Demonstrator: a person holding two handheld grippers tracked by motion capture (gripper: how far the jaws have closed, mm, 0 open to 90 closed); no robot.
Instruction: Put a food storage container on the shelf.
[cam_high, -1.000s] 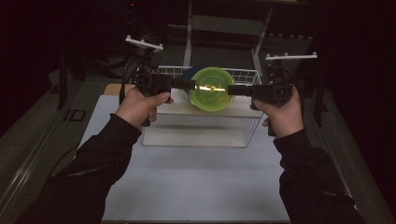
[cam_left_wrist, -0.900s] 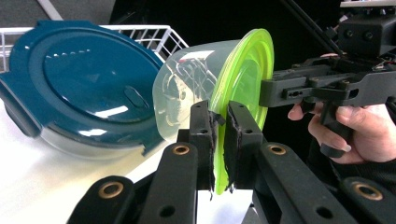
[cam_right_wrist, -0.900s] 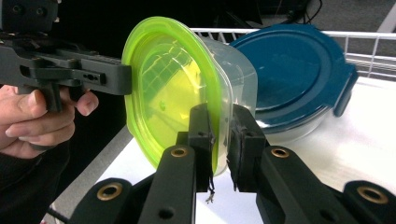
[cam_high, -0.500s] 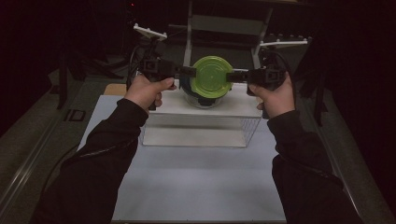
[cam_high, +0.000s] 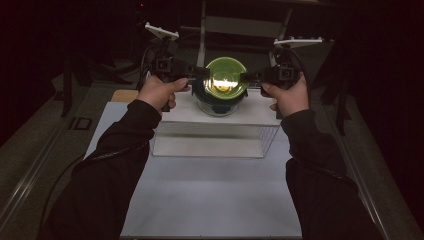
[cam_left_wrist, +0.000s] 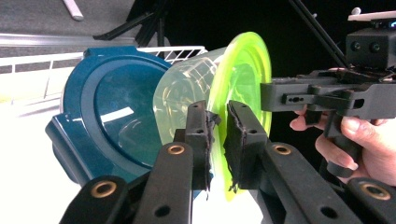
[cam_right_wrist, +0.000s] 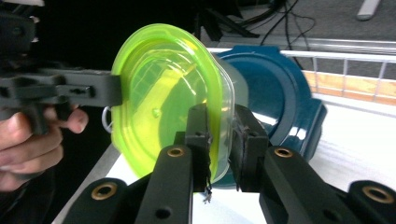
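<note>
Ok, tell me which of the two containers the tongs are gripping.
The clear container with the lime-green lid. Left tongs and right tongs pinch its rim from opposite sides. The dark blue one sits under it, ungripped.

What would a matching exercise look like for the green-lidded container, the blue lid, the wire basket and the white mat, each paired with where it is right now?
Things:
1. green-lidded container
2. blue lid
3. wire basket
4. white mat

Places:
A. flat on the table, nearest the person
B. behind the blue piece, white bars showing
C. gripped at its rim from both sides by the left gripper and the right gripper
D. directly under the clear tub

Pairs: 1-C, 2-D, 3-B, 4-A
</note>
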